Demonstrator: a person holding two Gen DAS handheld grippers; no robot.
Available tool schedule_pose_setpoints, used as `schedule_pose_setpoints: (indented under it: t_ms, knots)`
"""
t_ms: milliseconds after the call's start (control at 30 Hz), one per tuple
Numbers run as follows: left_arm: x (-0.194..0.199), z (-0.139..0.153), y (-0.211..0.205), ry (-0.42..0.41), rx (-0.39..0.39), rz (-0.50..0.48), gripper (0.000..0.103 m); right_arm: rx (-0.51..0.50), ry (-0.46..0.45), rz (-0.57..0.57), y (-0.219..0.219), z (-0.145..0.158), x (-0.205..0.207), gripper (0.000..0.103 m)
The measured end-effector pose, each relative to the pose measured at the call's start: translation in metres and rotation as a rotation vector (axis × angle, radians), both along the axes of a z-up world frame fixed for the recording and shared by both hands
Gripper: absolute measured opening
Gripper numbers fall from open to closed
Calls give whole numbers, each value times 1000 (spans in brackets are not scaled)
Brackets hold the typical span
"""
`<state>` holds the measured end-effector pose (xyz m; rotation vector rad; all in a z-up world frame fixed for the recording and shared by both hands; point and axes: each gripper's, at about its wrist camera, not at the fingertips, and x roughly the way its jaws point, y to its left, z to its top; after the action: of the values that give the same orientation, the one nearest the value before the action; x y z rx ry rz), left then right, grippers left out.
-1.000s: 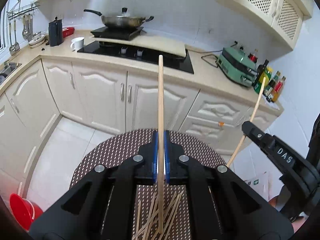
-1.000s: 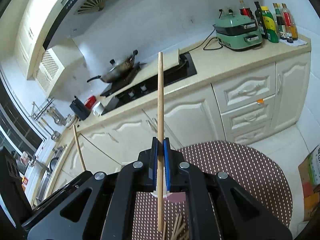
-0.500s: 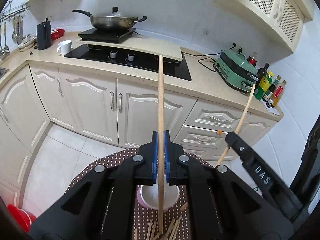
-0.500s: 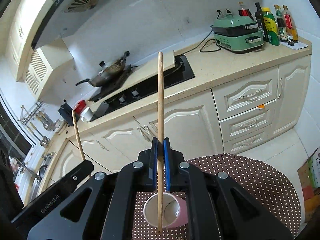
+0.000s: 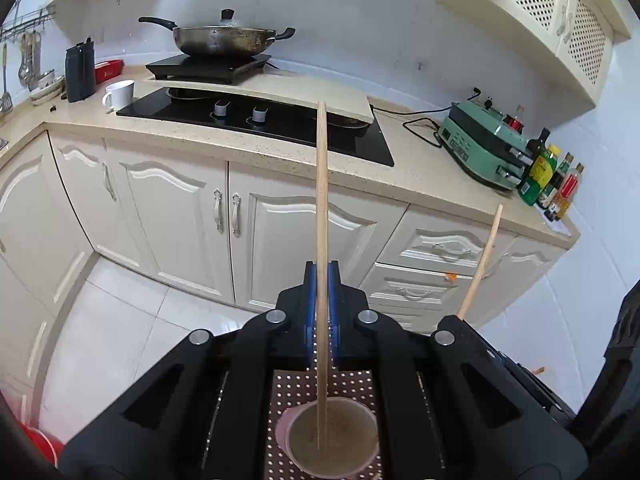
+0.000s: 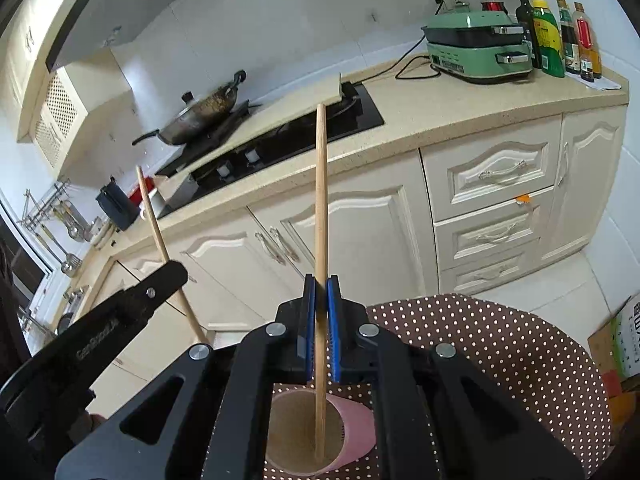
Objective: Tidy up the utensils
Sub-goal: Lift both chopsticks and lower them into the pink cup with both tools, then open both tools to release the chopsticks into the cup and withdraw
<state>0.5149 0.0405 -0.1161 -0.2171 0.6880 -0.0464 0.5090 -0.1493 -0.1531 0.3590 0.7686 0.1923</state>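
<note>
Both grippers are clamped on 1 chopstick each, upright. Left gripper [image 5: 321,312] has its blue pads pinched on the left chopstick [image 5: 322,216], whose lower end dips inside the pink cup [image 5: 285,432]. Right gripper [image 6: 321,328] is closed the same way on the right chopstick [image 6: 320,208], tip down in the same cup [image 6: 356,436]. The cup stands on a brown dotted mat [image 6: 500,344]. Behind them there's a counter [image 5: 420,168] with a wok [image 5: 220,38].
</note>
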Motion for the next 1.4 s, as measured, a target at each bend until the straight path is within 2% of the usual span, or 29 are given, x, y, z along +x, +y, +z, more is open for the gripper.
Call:
schedule_pose_setpoints:
  t_ms: [267, 700, 967, 1100, 1233, 1400]
  knots:
    - [-1, -30, 5, 61, 14, -6, 6, -13, 50, 16, 5, -20, -5, 5]
    - [-25, -56, 7, 150, 10, -41, 7, -3, 132, 68, 12, -38, -19, 5]
    - [-30, -73, 10, 219, -12, -58, 8, -15, 171, 91, 14, -40, -25, 9]
    - [-34, -73, 8, 221, -1, -79, 8, -14, 189, 101, 12, -41, -29, 16]
    - [-37, -71, 8, 228, 3, -100, 9, -24, 190, 87, 8, -38, -35, 41]
    - [-43, -71, 9, 248, 17, -126, 9, -39, 183, 86, 3, -33, -44, 48]
